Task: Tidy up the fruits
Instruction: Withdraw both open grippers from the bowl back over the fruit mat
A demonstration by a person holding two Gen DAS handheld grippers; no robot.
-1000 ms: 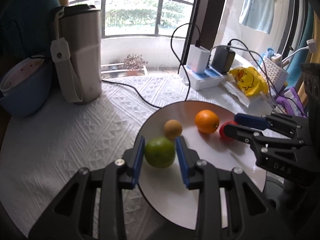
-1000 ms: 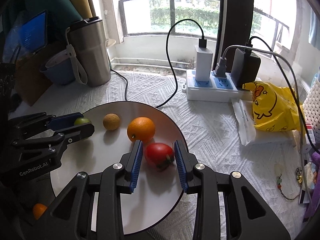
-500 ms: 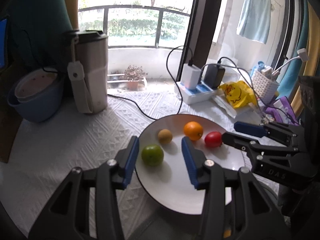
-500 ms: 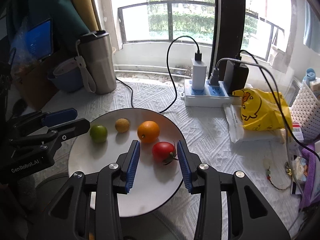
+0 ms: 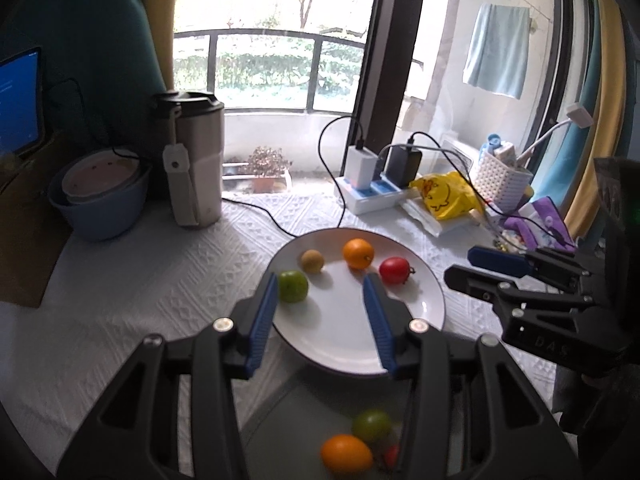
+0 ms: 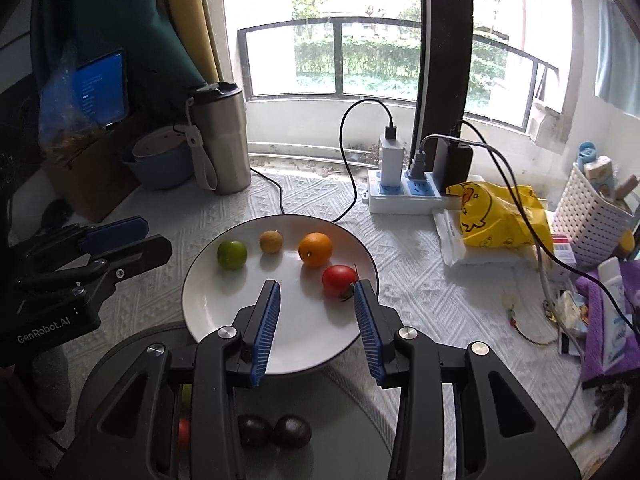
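Observation:
A white plate [image 5: 340,352] [image 6: 208,312] holds a green lime [image 5: 293,286] [image 6: 231,254], a small tan fruit [image 5: 312,261] [image 6: 271,241], an orange [image 5: 358,254] [image 6: 315,249] and a red tomato [image 5: 395,270] [image 6: 339,280] in a row. My left gripper [image 5: 320,300] [image 6: 132,236] is open and empty, above the plate's near side. My right gripper [image 6: 316,304] [image 5: 472,264] is open and empty, raised just short of the tomato. Below the plate a grey bowl [image 5: 288,432] [image 6: 340,432] holds an orange fruit [image 5: 346,454], a green fruit [image 5: 372,426] and two dark fruits [image 6: 274,431].
A steel tumbler [image 5: 194,160] [image 6: 220,140] and a blue bowl [image 5: 100,200] stand at the back left. A power strip with chargers [image 6: 408,192], a yellow bag [image 6: 500,216], a white basket [image 6: 592,216] and clutter fill the right. A black cable [image 6: 280,196] runs near the plate.
Both grippers have opened wider, let go of the lime and the tomato, and pulled back and up from the plate. The bowl of fruit below has come into view.

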